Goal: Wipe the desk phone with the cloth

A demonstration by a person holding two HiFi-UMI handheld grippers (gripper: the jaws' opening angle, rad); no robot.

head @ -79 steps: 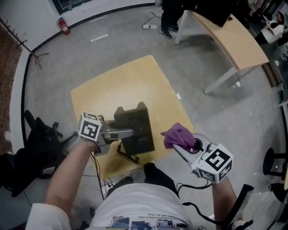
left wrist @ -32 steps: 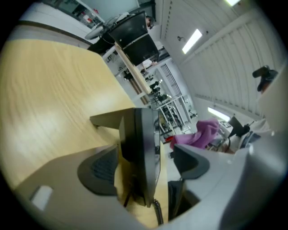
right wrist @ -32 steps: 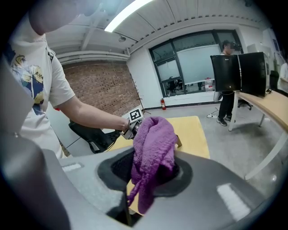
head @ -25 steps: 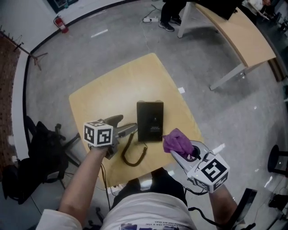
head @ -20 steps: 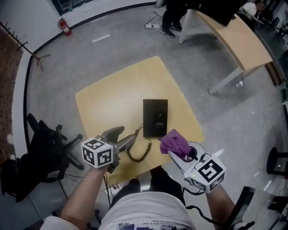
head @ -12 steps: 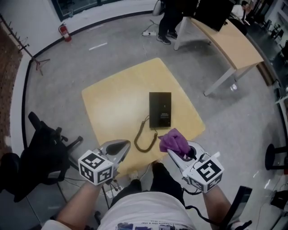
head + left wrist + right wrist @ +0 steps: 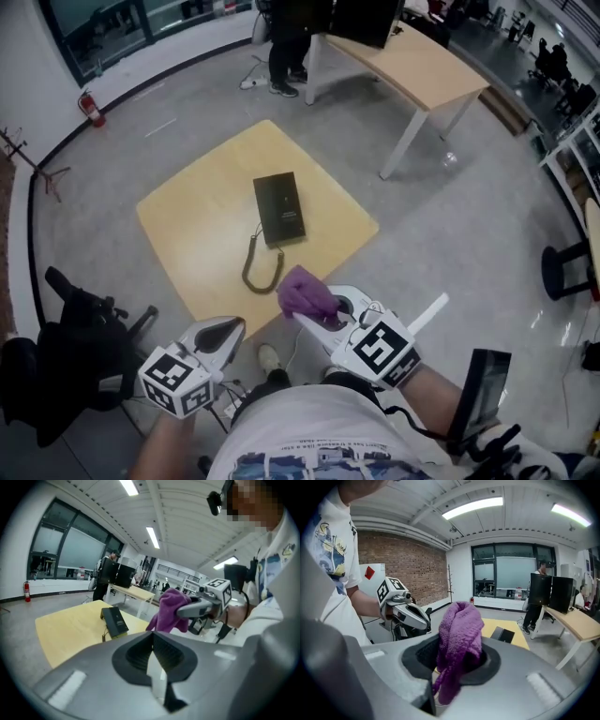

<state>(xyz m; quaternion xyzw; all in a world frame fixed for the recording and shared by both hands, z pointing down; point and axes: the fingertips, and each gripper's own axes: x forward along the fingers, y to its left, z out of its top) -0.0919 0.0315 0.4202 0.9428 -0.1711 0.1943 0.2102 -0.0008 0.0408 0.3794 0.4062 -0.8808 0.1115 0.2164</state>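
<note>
The black desk phone (image 7: pixel 279 208) lies flat on the yellow table (image 7: pixel 197 211), its coiled cord (image 7: pixel 259 268) trailing toward the near edge. Both grippers are pulled back off the table, close to the body. My right gripper (image 7: pixel 314 317) is shut on a bunched purple cloth (image 7: pixel 307 292) that sticks up from its jaws, as the right gripper view also shows with the cloth (image 7: pixel 460 639). My left gripper (image 7: pixel 229 326) is shut with nothing in it, and its jaws (image 7: pixel 153 660) meet. In the left gripper view the phone (image 7: pixel 115 621) lies well beyond them.
A long wooden desk (image 7: pixel 412 61) stands behind the table, with a person (image 7: pixel 286 42) beside it. At the left is a black office chair (image 7: pixel 66 342), at the right edge a dark stool (image 7: pixel 565 272). A fire extinguisher (image 7: pixel 90 106) stands by the wall.
My left gripper's jaws went from open to shut, empty. Both grippers drew back from the table toward the body. The phone stays flat and now lies farther away.
</note>
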